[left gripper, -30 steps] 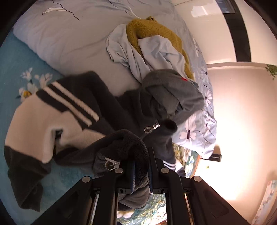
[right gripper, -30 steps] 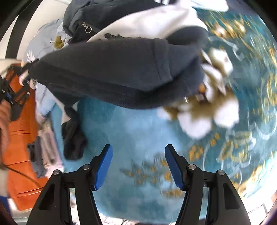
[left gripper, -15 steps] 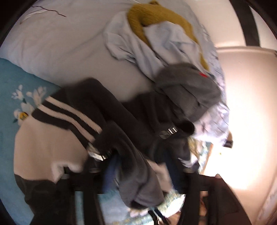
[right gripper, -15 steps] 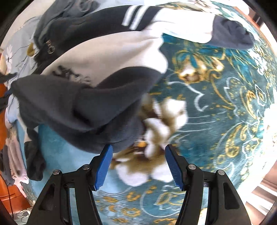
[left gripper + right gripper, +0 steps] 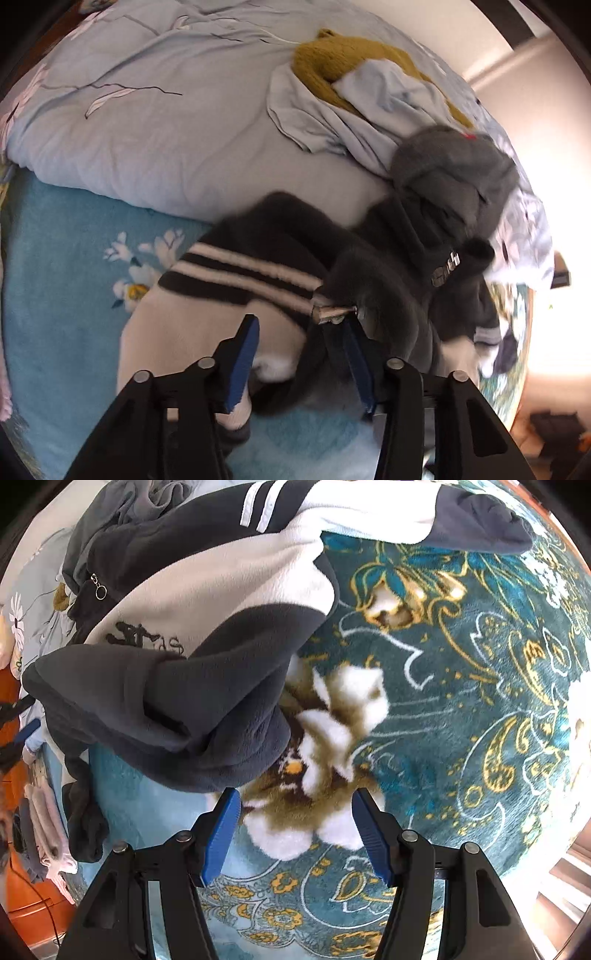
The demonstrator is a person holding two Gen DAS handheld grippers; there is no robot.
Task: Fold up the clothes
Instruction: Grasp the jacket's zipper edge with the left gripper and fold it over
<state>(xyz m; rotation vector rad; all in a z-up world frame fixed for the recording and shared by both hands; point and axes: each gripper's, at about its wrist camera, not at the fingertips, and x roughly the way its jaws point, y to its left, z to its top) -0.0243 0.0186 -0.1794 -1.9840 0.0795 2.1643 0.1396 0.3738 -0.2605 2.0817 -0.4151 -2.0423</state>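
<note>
Both grippers, left (image 5: pixel 299 354) and right (image 5: pixel 295 830), stand wide and empty, leaving the fleece (image 5: pixel 192 627) spread on the blanket (image 5: pixel 461 701), presumably ready for folding

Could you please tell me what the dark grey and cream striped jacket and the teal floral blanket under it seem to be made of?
The dark grey and cream striped jacket looks like soft fleece: matte, fuzzy nap, thick rounded folds, with a metal zip pull. The teal floral blanket looks like plush pile, probably synthetic: short dense fibres with a slight sheen.
</note>
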